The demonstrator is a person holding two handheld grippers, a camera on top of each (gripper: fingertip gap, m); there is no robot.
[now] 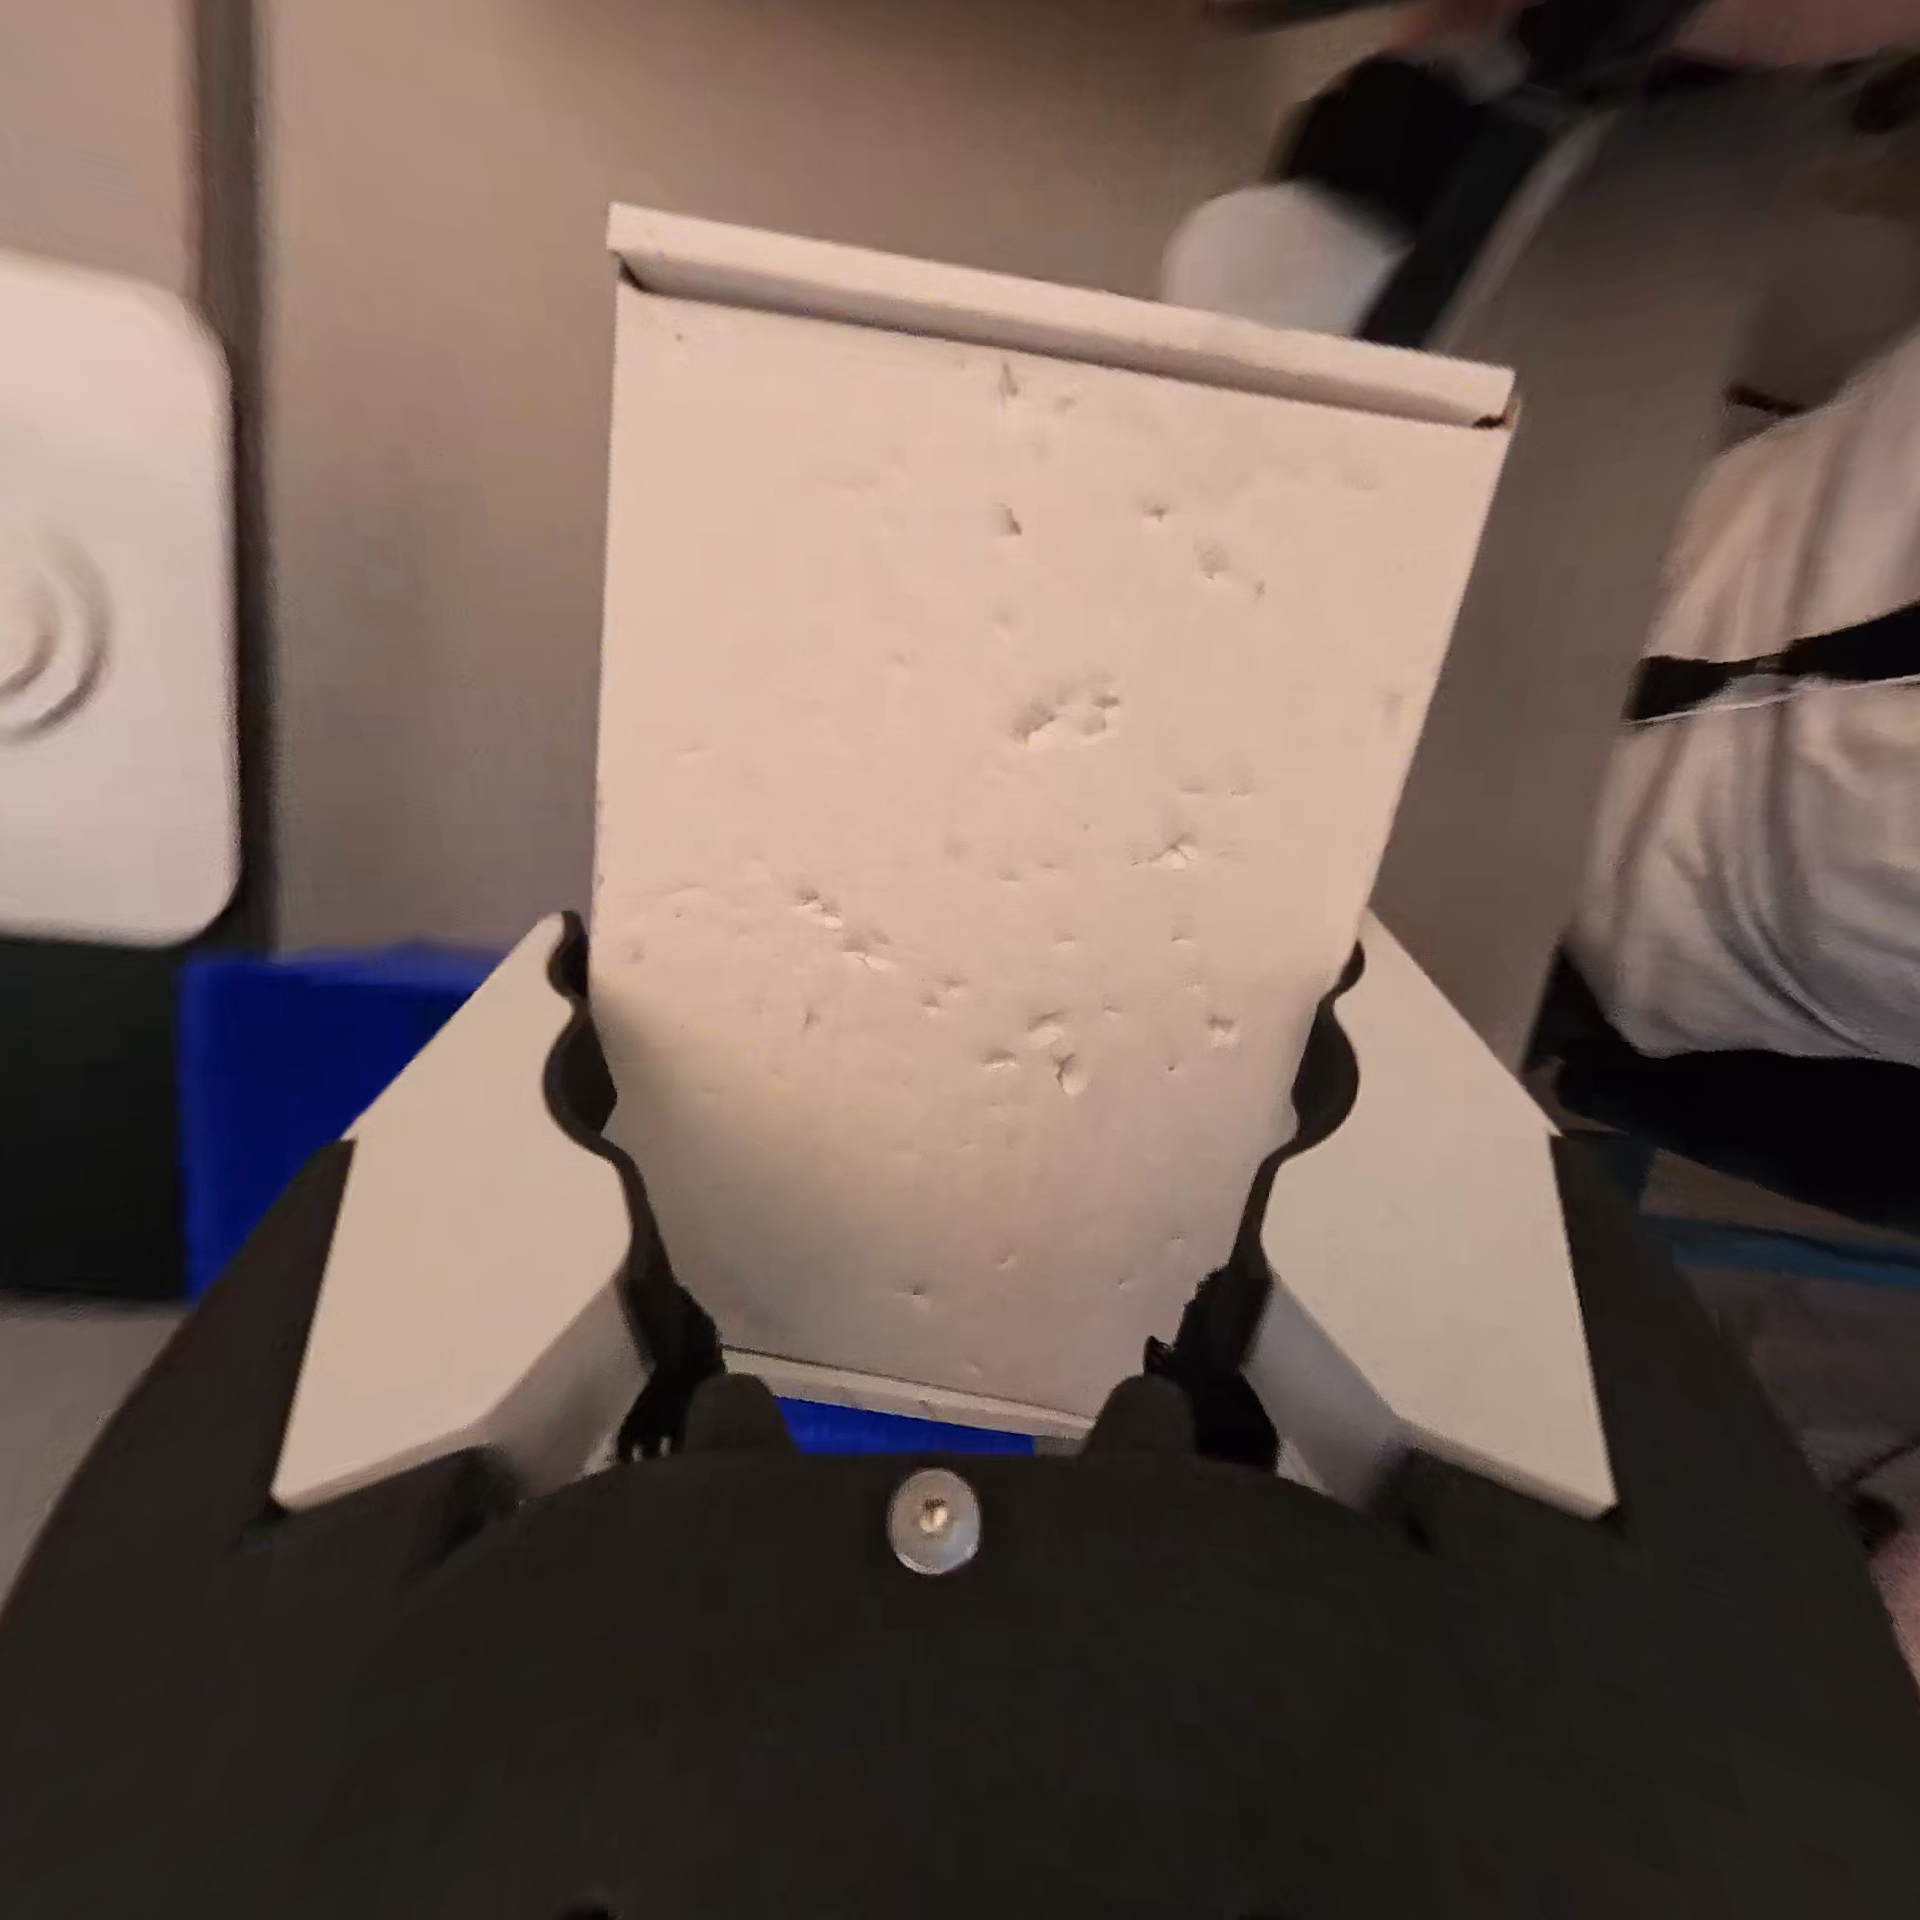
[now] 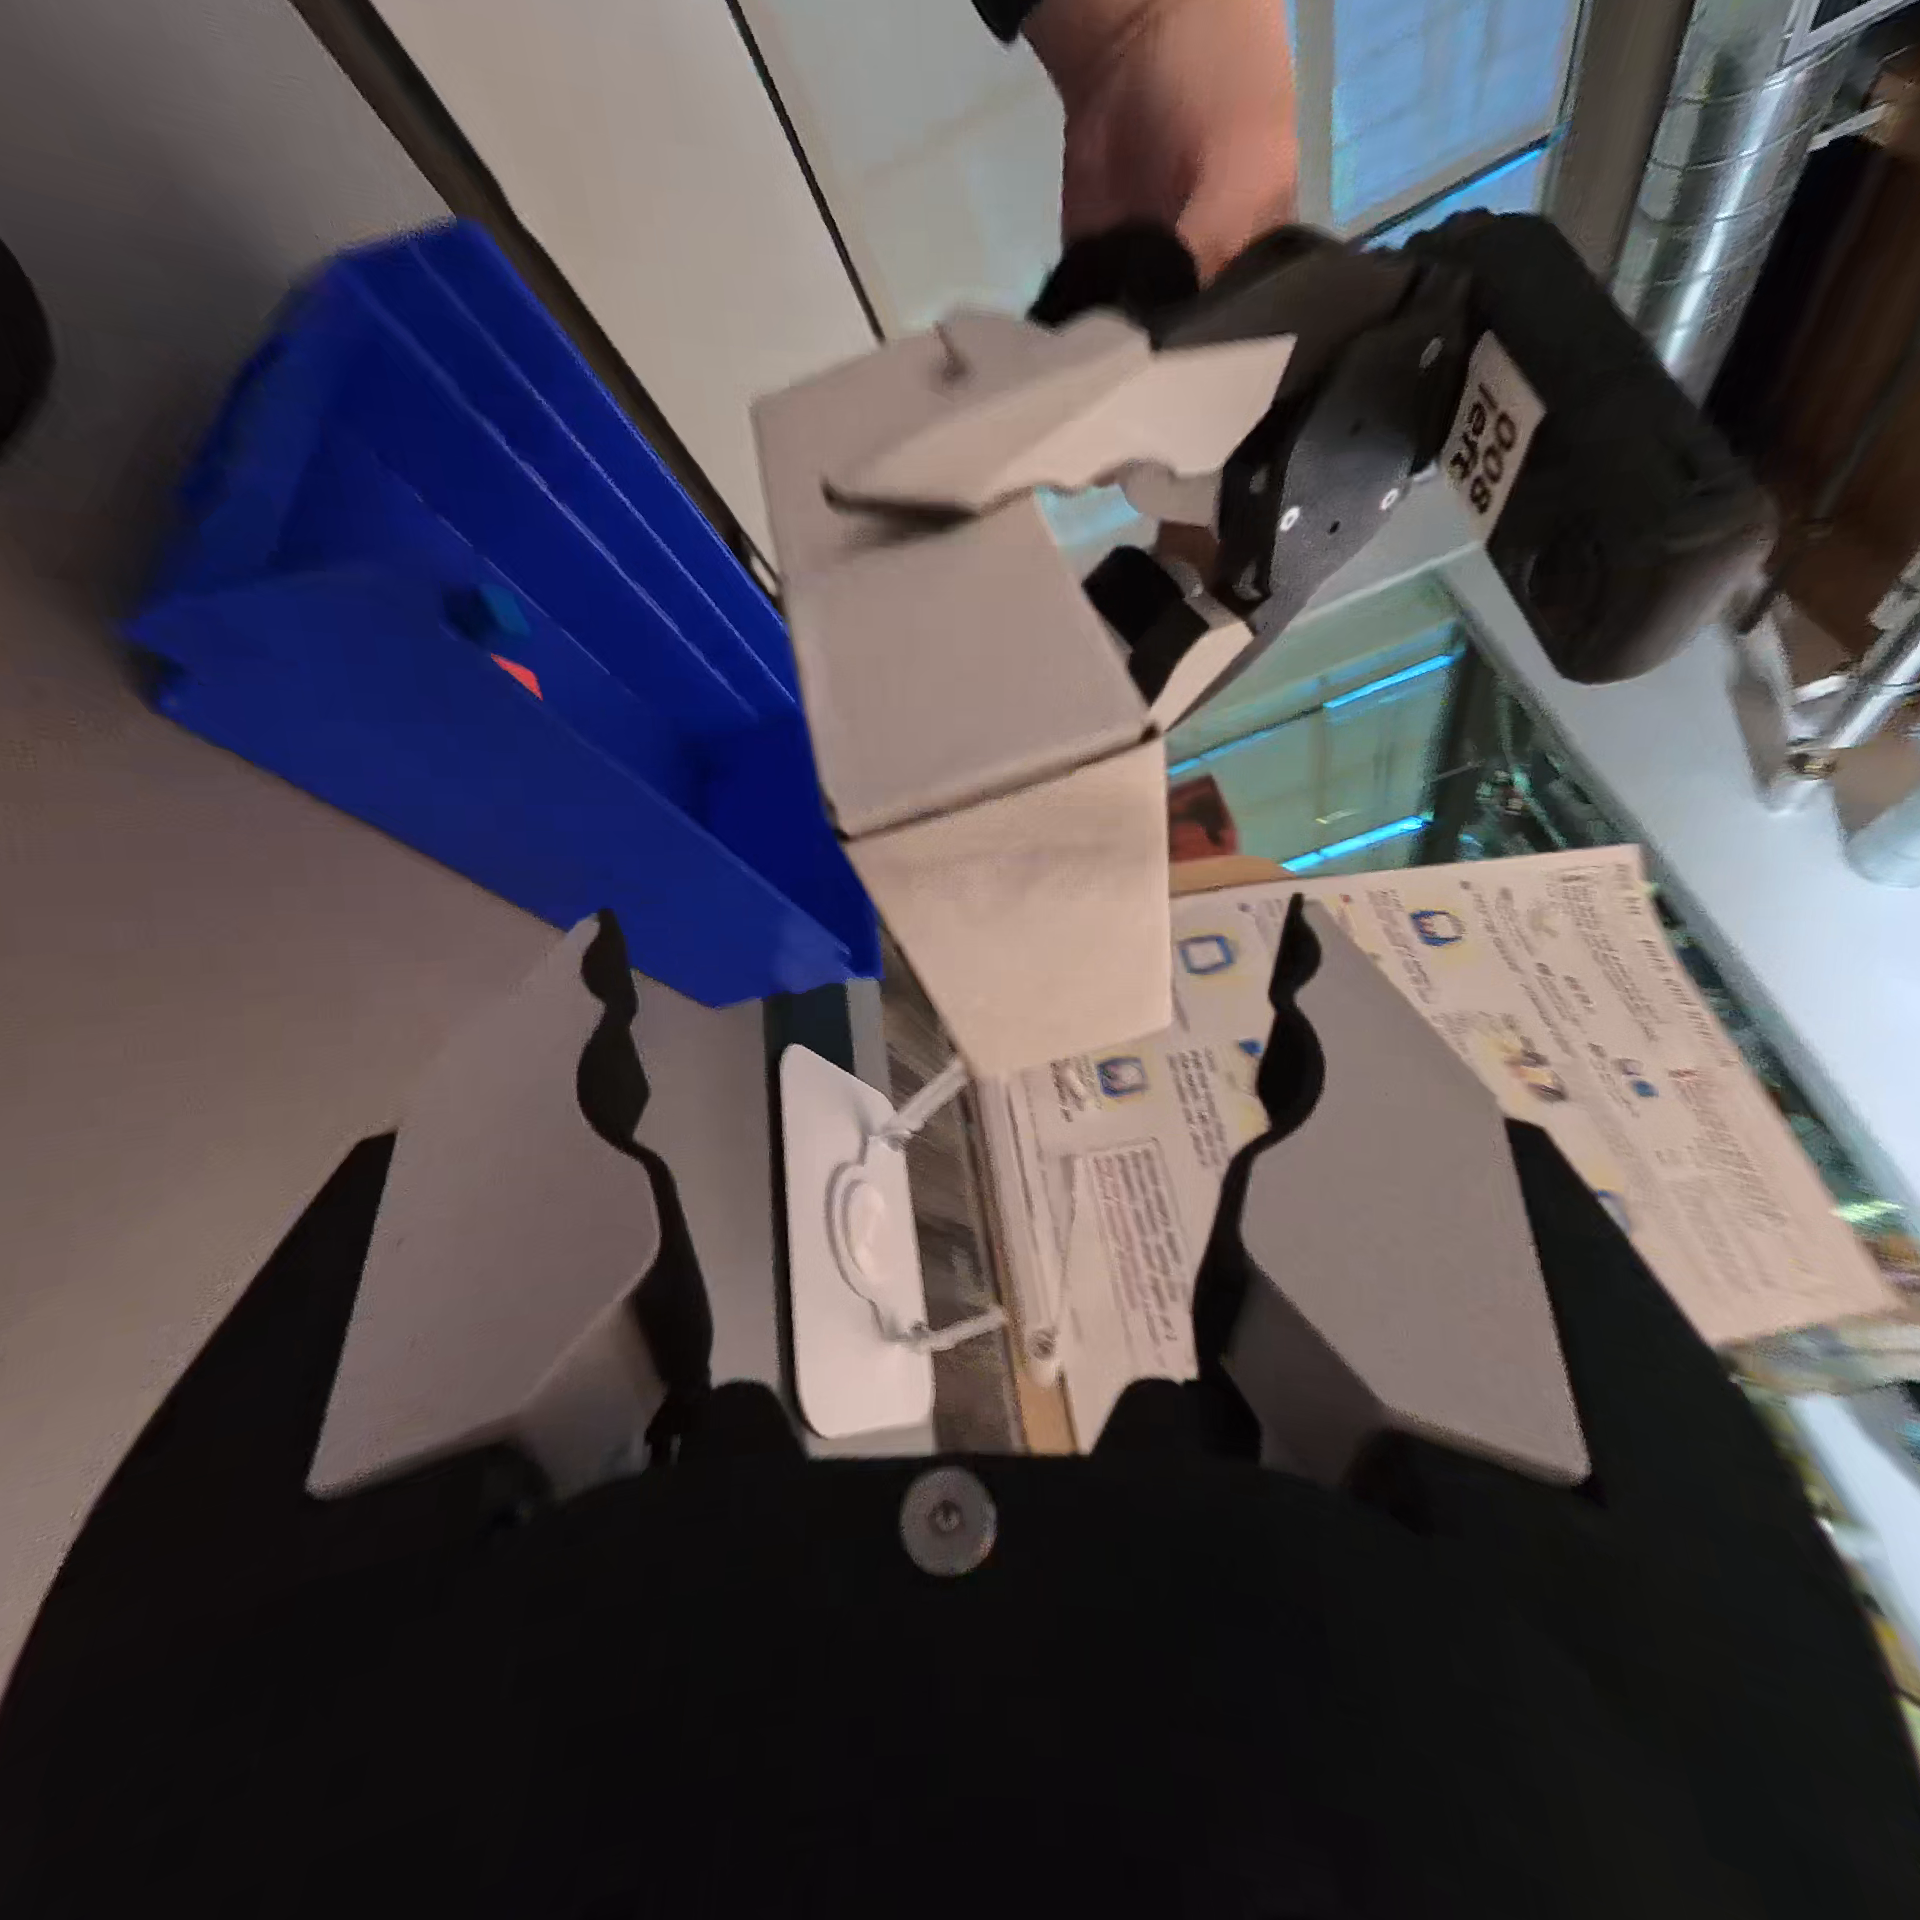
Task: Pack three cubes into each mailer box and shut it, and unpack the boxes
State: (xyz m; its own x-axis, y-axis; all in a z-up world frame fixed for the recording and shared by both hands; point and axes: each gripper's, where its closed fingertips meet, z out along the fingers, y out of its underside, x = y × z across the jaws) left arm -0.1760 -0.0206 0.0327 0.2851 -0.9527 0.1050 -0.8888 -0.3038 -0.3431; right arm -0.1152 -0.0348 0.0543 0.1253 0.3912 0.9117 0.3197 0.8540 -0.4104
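Note:
My left gripper [image 1: 961, 935] is shut on a white mailer box [image 1: 987, 779], which fills the gap between its fingers and shows a dented flat face. In the right wrist view the left gripper [image 2: 987, 551] holds this box [image 2: 956, 675] in the air, tilted, with its lid flap [image 2: 1029, 935] hanging open. My right gripper [image 2: 948, 914] is open and empty, below and apart from the box. A small blue piece [image 2: 497, 613] and a red piece [image 2: 516, 675] show inside the blue bin; it is too blurred to tell whether they are cubes.
A blue plastic bin [image 2: 468, 623] lies beside the box and also shows in the left wrist view [image 1: 301, 1091]. A white rounded device [image 1: 104, 603] hangs on the wall. Printed sheets [image 2: 1507, 1091] lie to the right. A person in white clothing [image 1: 1766, 727] is close by. The left gripper's tips are roughly 8 cm from the right gripper's.

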